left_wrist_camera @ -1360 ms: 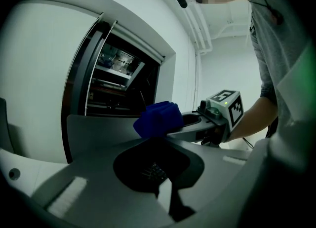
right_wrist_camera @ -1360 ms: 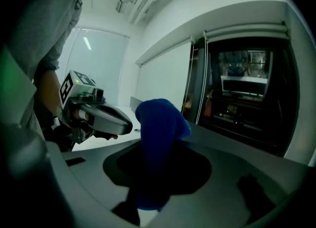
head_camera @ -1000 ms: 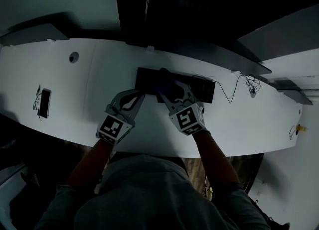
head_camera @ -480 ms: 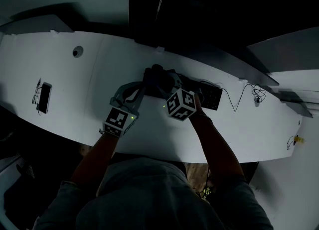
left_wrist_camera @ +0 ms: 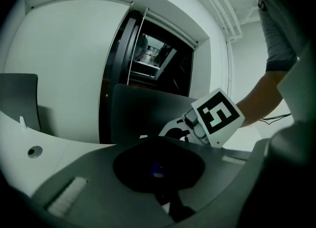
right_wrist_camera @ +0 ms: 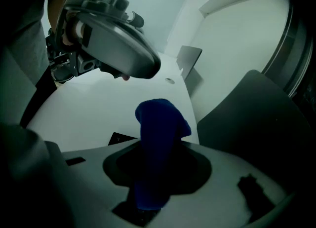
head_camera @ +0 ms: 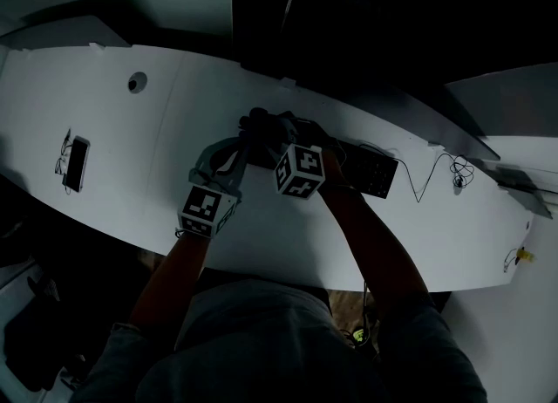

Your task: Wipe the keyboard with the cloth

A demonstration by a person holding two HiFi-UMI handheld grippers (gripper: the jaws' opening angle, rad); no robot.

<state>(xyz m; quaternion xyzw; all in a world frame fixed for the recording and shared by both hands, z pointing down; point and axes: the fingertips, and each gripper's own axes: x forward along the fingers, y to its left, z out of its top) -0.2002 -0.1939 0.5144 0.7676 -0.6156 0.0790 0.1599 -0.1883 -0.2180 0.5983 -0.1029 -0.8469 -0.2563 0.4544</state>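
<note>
While the right gripper (right_wrist_camera: 145, 205) keeps its jaws clamped on a deep blue cloth (right_wrist_camera: 159, 123), that cloth rises from the bottom centre of the right gripper view in a bunched, upright fold with its top curling to the right. Seen from the head view, this gripper's marker cube sits at the middle of the frame, above the left end of the flat black keyboard (head_camera: 373, 172). The keyboard lies on the long white curved desk (head_camera: 174, 122) and runs from centre towards the right. It is too dark to tell whether the cloth touches the keys.

At the bottom centre of the left gripper view, the left gripper (left_wrist_camera: 171, 208) has its jaws drawn together with nothing between them. In the head view it sits just left of the right one, pointing at the keyboard's left end.

Far left on the desk lies a dark rectangular phone (head_camera: 76, 164), a small round hole (head_camera: 135, 83) shows at upper left, and a thin dark cable (head_camera: 420, 179) trails right of the keyboard.
</note>
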